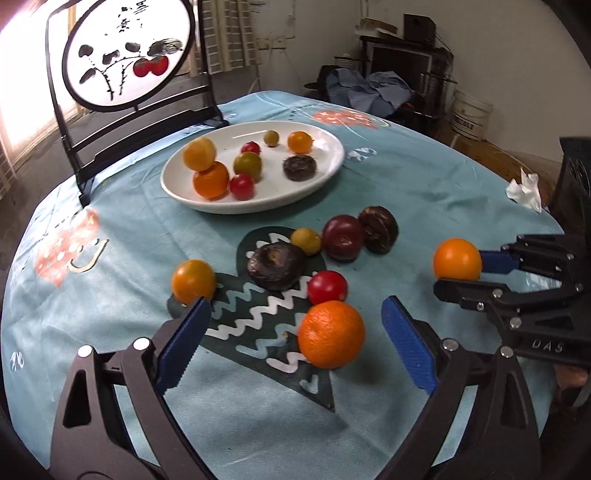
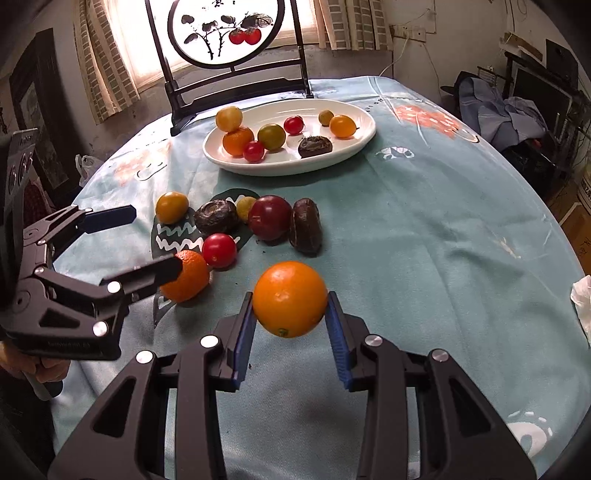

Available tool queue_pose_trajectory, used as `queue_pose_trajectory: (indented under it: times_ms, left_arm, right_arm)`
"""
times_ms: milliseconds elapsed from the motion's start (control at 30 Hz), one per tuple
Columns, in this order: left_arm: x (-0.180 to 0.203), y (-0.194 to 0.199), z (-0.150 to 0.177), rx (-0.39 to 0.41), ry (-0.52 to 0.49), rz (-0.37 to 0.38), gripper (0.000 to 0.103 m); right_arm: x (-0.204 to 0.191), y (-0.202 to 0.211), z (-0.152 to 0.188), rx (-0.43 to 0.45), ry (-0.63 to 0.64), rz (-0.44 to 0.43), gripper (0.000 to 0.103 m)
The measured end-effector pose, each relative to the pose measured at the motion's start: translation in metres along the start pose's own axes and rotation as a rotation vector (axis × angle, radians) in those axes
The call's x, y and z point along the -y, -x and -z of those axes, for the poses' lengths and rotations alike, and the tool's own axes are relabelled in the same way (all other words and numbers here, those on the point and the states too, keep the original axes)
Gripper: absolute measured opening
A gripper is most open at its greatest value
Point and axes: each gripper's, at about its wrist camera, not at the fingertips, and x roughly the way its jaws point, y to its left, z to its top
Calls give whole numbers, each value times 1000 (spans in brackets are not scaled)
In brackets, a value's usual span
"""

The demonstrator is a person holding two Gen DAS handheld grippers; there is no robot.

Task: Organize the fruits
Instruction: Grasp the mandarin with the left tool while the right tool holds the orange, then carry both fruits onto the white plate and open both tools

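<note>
round table (image 2: 424, 206) under a light blue printed cloth, a framed painting (image 2: 221, 33) standing at its far edge before a curtained window. white oval plate (image 2: 364, 136) toward the far edge holds eight small fruits. a loose cluster of fruit lies mid-table on the cloth's dark patch. right gripper (image 2: 290, 314) clenched on a smooth orange (image 2: 290, 299), both blue pads pressing its sides, fruit clear of the cloth. left gripper (image 1: 295, 343) released, jaws wide, a dimpled orange (image 1: 330, 334) between them, pads not touching it.
</note>
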Motion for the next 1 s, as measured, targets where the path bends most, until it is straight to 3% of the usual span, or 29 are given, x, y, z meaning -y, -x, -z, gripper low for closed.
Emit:
queue_pose_trajectory:
  times_ms: [200, 433, 600, 833, 1000]
  left_arm:
    - [-1, -19, 6, -51, 18, 19, 81]
    - [-4, -31, 11, -99, 39, 66, 73]
    - [2, -36, 14, -135, 17, 98, 48]
    - [3, -33, 14, -143, 48, 101, 42]
    - [-12, -9, -3, -64, 116, 77, 42]
  right_arm:
    - [6, 1, 2, 4, -13, -19, 38]
    - [9, -2, 3, -1, -22, -28, 38]
    - [10, -3, 7, -4, -24, -31, 38]
    - [11, -3, 2, 6, -21, -37, 38]
    - [9, 0, -14, 37, -3, -49, 38]
